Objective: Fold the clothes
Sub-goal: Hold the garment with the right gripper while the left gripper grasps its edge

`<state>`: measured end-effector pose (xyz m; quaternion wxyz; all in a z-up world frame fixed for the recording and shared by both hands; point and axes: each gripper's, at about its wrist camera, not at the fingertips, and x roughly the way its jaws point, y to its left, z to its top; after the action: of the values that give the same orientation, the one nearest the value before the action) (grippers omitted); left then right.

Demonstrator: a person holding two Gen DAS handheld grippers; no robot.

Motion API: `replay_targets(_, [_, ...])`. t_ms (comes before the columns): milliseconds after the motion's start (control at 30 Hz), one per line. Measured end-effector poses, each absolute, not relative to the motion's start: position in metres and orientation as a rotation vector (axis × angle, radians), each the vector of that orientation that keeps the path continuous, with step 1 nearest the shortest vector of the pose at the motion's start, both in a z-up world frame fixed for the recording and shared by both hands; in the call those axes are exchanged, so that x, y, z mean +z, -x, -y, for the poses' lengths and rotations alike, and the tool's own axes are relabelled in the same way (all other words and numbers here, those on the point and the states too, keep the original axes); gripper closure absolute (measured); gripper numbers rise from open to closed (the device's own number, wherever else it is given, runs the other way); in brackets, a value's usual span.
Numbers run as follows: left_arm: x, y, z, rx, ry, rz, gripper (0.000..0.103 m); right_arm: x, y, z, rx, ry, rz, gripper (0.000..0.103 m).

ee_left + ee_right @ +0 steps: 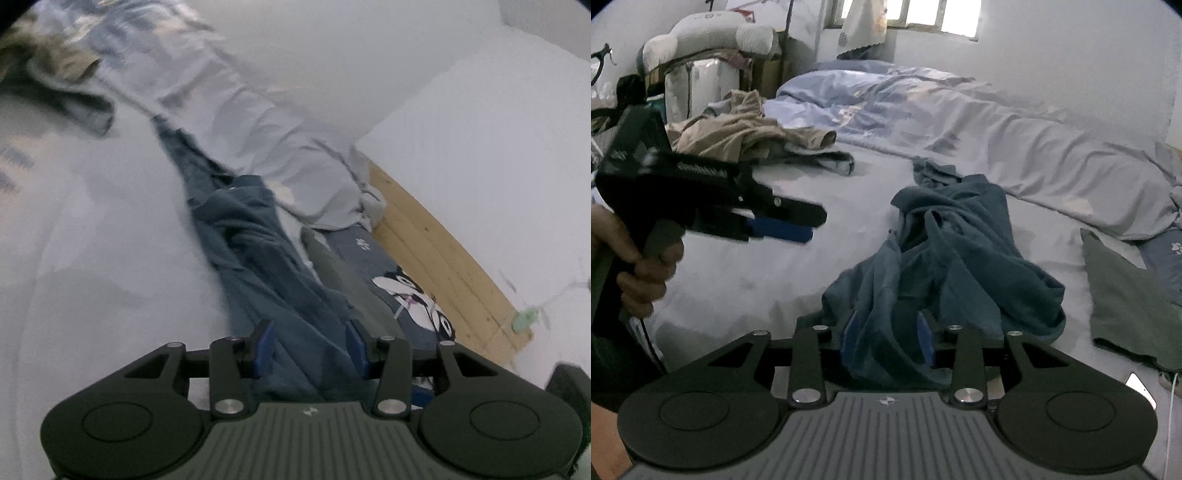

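Note:
A crumpled dark teal garment [960, 251] lies in the middle of the white bed sheet [757, 280]. My right gripper [886, 341] is at its near end, jaws apart, with a loose fold of the teal cloth lying between the blue pads [925, 339]. My left gripper [809, 221], held by a hand [646, 273], hovers above the sheet to the left, open and empty. In the left wrist view the left gripper [310, 347] looks along the teal garment [258, 258], which lies below and beyond its parted fingers.
A flat grey-green garment [1126, 302] lies on the right. Beige clothes [746, 129] are heaped at the far left. A pale blue duvet [997, 129] runs along the far side. A cartoon-print pillow [406, 295] and the wooden bed frame [443, 251] are by the wall.

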<state>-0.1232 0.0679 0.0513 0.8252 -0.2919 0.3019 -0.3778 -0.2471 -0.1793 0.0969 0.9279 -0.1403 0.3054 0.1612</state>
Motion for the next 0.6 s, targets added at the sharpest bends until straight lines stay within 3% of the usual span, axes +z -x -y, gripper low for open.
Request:
replay_targets(333, [0.049,0.129,-0.042,-0.921,0.603,-0.724,0.060,0.095,0.253,0.177,0.349,0.390,-0.593,0.068])
replay_targets(433, [0.061,0.135,-0.038,-0.936,0.549,-0.648,0.049,0.096,0.256,0.179,0.354,0.402,-0.587,0.068])
replay_targets(600, [0.077,0.158,-0.027,-0.925,0.319,-0.474,0.046,0.097,0.258,0.183,0.357,0.414,-0.588,0.068])
